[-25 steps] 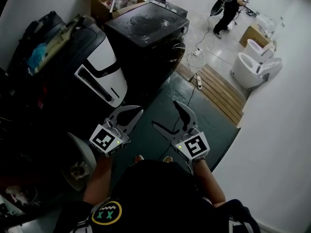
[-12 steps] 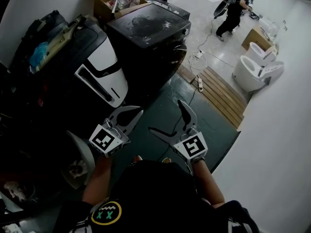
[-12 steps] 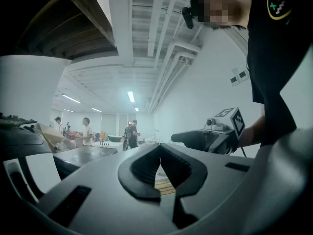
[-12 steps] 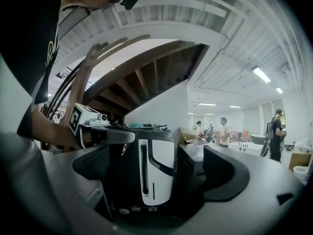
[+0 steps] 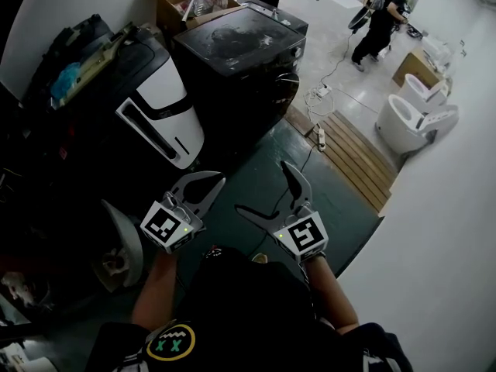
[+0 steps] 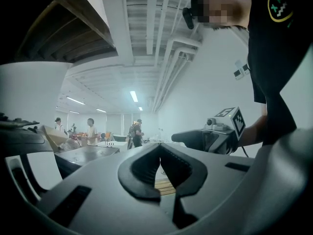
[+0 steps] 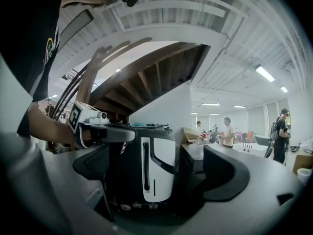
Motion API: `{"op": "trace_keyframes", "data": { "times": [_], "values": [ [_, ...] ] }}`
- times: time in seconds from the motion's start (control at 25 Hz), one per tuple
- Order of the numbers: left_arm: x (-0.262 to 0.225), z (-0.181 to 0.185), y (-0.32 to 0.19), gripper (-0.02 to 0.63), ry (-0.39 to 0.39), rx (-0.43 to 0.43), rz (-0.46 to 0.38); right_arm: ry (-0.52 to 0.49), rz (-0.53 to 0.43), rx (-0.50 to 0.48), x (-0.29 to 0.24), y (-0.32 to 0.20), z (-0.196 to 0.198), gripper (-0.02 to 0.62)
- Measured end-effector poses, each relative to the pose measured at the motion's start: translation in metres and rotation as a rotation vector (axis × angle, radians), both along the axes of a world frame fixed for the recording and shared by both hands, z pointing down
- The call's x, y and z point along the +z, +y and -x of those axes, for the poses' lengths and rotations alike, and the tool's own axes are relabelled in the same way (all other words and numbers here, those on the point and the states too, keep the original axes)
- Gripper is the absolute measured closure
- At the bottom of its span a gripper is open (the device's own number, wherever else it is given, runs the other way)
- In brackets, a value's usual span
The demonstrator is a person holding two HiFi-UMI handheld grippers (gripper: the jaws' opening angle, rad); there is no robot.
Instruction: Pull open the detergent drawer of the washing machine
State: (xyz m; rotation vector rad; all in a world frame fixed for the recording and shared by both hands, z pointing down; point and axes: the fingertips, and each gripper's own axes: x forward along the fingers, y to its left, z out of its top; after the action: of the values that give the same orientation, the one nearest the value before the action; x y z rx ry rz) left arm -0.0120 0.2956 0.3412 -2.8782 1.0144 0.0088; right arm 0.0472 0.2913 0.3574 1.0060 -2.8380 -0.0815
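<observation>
The black washing machine (image 5: 232, 60) stands ahead of the person, and its detergent drawer is too dark to make out. A white-fronted appliance (image 5: 167, 115) stands just beside it. Both claws hover well apart from the machine. The left claw (image 5: 217, 180) is closed on nothing and the right claw (image 5: 262, 186) is spread wide and empty.

Both grippers are hovering side by side over the dark green floor (image 5: 341, 204). The left gripper (image 5: 212, 181) is showing its jaw tips together, while the right gripper (image 5: 263, 186) is holding its jaws wide apart. The black washing machine (image 5: 232, 53) is sitting at twelve o'clock, well apart from them, with a person (image 5: 380, 22) standing at one o'clock.
</observation>
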Motion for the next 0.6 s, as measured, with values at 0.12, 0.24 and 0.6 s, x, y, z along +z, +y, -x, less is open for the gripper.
{"op": "trace_keyframes", "data": {
  "times": [0.12,0.24,0.6],
  "values": [
    [0.001,-0.015,0.003,0.587,-0.009,-0.001,0.023,-0.008,-0.021,-0.022,0.001,-0.001,-0.010,-0.005],
    [0.007,-0.020,0.000,0.588,-0.016,-0.008,0.046,-0.008,-0.024,-0.021,0.002,-0.006,-0.015,-0.005],
    [0.028,-0.013,-0.065,0.588,-0.014,-0.008,0.025,-0.001,0.003,-0.004,0.029,-0.063,-0.012,-0.005]
  ]
}}
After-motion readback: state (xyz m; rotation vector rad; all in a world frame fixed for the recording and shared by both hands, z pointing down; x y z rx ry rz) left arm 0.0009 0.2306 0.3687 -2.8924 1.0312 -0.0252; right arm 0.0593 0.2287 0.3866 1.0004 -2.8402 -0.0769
